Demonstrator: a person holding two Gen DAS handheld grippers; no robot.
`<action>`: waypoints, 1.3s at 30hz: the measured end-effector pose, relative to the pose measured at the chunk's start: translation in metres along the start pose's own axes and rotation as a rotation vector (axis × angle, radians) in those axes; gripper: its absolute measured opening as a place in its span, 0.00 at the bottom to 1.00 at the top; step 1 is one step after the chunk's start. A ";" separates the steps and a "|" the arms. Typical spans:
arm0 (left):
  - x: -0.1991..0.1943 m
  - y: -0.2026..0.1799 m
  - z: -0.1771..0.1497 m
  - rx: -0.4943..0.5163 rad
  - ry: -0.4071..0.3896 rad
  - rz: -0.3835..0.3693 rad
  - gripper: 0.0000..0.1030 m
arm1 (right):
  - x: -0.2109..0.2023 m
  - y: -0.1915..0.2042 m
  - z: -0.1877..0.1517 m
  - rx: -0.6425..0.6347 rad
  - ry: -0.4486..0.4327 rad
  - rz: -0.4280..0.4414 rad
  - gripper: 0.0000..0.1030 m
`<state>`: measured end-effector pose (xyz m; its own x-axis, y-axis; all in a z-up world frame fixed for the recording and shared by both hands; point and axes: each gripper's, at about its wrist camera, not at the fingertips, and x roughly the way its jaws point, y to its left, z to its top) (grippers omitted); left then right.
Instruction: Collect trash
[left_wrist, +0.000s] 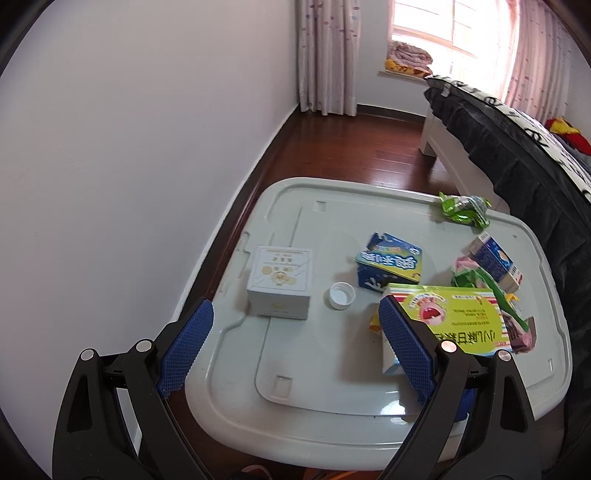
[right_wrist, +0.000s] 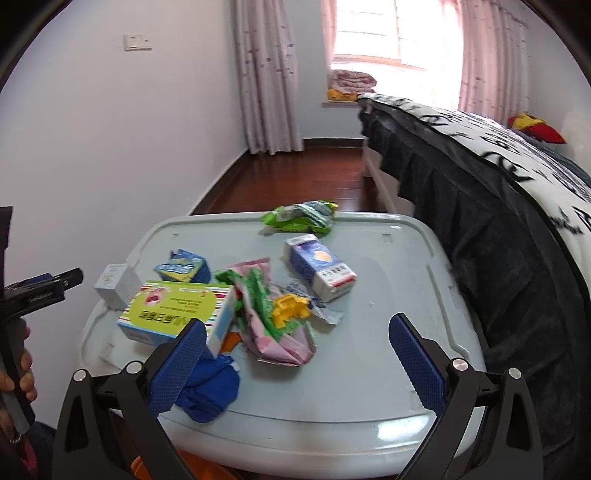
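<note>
Trash (right_wrist: 273, 314) lies scattered on the grey bin lid (right_wrist: 369, 369). My left gripper (left_wrist: 295, 332) and right gripper (right_wrist: 295, 354) hover level above its near edge, jaws wide, empty.

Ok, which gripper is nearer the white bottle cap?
Left, probably. The left gripper is open, with the white bottle cap just ahead between its fingers. The right gripper is open over the pink wrapper; the cap is hidden in its view.
</note>
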<state>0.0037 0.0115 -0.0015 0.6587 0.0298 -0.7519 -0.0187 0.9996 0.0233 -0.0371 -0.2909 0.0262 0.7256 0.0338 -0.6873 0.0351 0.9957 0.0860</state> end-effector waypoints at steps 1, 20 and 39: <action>0.000 0.003 0.001 -0.009 0.000 0.008 0.86 | 0.000 0.003 0.003 -0.028 -0.005 0.035 0.95; 0.006 0.047 0.009 -0.113 0.011 0.028 0.86 | 0.121 0.135 0.063 -0.841 0.440 0.633 0.95; 0.011 0.046 0.009 -0.088 0.031 -0.009 0.86 | 0.176 0.171 0.025 -1.050 0.635 0.617 0.88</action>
<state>0.0172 0.0582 -0.0025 0.6355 0.0199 -0.7719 -0.0799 0.9960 -0.0401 0.1135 -0.1173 -0.0623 -0.0124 0.2415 -0.9703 -0.9134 0.3922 0.1092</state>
